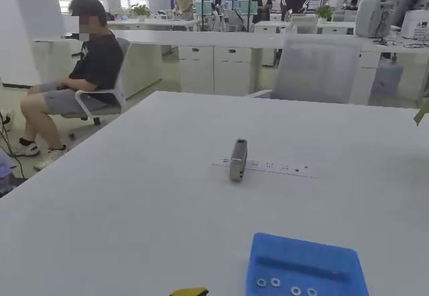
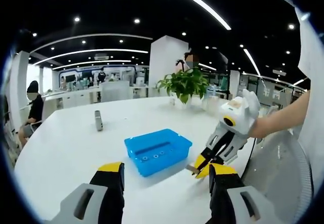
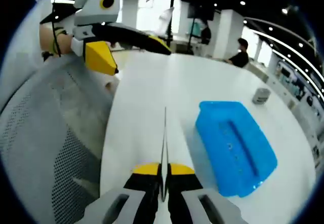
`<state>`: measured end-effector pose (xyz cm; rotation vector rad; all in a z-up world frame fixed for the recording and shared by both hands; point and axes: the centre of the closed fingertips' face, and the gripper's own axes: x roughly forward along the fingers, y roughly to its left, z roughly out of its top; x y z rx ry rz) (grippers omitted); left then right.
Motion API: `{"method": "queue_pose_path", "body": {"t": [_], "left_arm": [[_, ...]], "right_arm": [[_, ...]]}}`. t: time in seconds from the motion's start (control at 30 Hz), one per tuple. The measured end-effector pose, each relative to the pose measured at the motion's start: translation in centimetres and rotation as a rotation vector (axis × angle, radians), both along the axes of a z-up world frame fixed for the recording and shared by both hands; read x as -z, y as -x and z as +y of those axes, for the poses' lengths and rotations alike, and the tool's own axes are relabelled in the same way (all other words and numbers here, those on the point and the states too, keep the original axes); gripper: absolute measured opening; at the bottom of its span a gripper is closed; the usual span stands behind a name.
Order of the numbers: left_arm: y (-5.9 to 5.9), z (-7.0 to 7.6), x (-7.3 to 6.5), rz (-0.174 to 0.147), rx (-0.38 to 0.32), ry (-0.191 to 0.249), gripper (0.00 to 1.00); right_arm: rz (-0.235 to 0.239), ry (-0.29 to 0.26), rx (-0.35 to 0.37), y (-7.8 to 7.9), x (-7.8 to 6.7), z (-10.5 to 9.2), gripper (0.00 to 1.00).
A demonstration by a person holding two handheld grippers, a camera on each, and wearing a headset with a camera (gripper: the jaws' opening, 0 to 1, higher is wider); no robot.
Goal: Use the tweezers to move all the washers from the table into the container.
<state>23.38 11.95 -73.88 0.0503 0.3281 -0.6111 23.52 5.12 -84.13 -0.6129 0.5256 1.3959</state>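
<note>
Four washers [image 1: 275,282] lie in a loose row on the floor of the blue container [image 1: 305,256], toward its near edge in the head view. The container sits on the white table [image 1: 134,195].

In its own view, the right gripper [image 3: 163,171] has its jaws pressed together on the tweezers [image 3: 164,143]. The thin blades run straight ahead over bare table just left of the container, apart from its wall. None of the washers is between the tweezer tips (the tips are too fine to say whether they meet). In the left gripper view, the same gripper comes in at the container's right corner, low over the table and just beside it.

The left gripper [image 2: 167,167] has its jaws spread wide with nothing between them. It faces the container's near long side from a little way off.

A yellow gripper tip shows at the bottom edge of the head view, left of the container; which gripper it belongs to I cannot tell.

Beyond the container, a small grey object [image 1: 238,159] stands on the table, well apart from it. Farther off, a person [image 1: 90,61] sits on a chair.
</note>
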Motion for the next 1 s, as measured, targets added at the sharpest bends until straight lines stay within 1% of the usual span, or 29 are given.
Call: {"method": "queue_pose_path", "body": {"t": [0.03, 0.1, 0.17, 0.27, 0.37, 0.43, 0.57, 0.6, 0.63, 0.7, 0.77, 0.87, 1.0], "left_arm": [[0.0, 0.0, 0.0, 0.001, -0.001, -0.001, 0.68], [0.0, 0.0, 0.1, 0.003, -0.002, -0.003, 0.68], [0.0, 0.1, 0.2, 0.005, -0.004, -0.008, 0.67], [-0.1, 0.1, 0.3, 0.007, -0.005, -0.012, 0.67], [-0.1, 0.2, 0.3, 0.008, -0.005, -0.015, 0.66], [0.0, 0.2, 0.4, 0.011, -0.005, -0.019, 0.66], [0.0, 0.1, 0.5, 0.015, -0.003, -0.024, 0.66], [0.0, 0.1, 0.6, 0.017, -0.002, -0.026, 0.66], [0.0, 0.1, 0.6, 0.018, -0.002, -0.027, 0.66], [0.0, 0.1, 0.7, 0.021, -0.001, -0.029, 0.66], [0.0, 0.1, 0.7, 0.020, 0.000, -0.031, 0.65], [0.0, 0.1, 0.7, 0.021, 0.000, -0.033, 0.66], [0.0, 0.1, 0.8, 0.024, 0.000, -0.036, 0.66]], "right_arm": [[-0.006, -0.027, -0.027, 0.2, 0.1, 0.6, 0.01], [-0.031, -0.061, -0.090, 0.6, 0.3, 1.4, 0.01], [-0.035, -0.079, -0.124, 0.8, 0.6, 1.8, 0.01], [-0.024, -0.106, -0.139, 0.7, 0.9, 2.0, 0.01], [-0.003, -0.148, -0.163, 0.9, 1.0, 2.2, 0.01], [0.009, -0.159, -0.168, 1.1, 1.4, 2.3, 0.02], [0.034, -0.162, -0.181, 1.4, 2.0, 2.5, 0.02], [0.031, -0.169, -0.191, 1.6, 1.9, 2.6, 0.02], [0.039, -0.177, -0.194, 1.6, 1.8, 2.6, 0.02], [0.031, -0.176, -0.204, 1.7, 1.8, 2.6, 0.02], [0.039, -0.179, -0.214, 1.9, 1.7, 2.6, 0.03], [0.072, -0.186, -0.214, 2.2, 1.6, 2.6, 0.03], [0.070, -0.182, -0.200, 2.1, 1.7, 2.6, 0.04]]}}
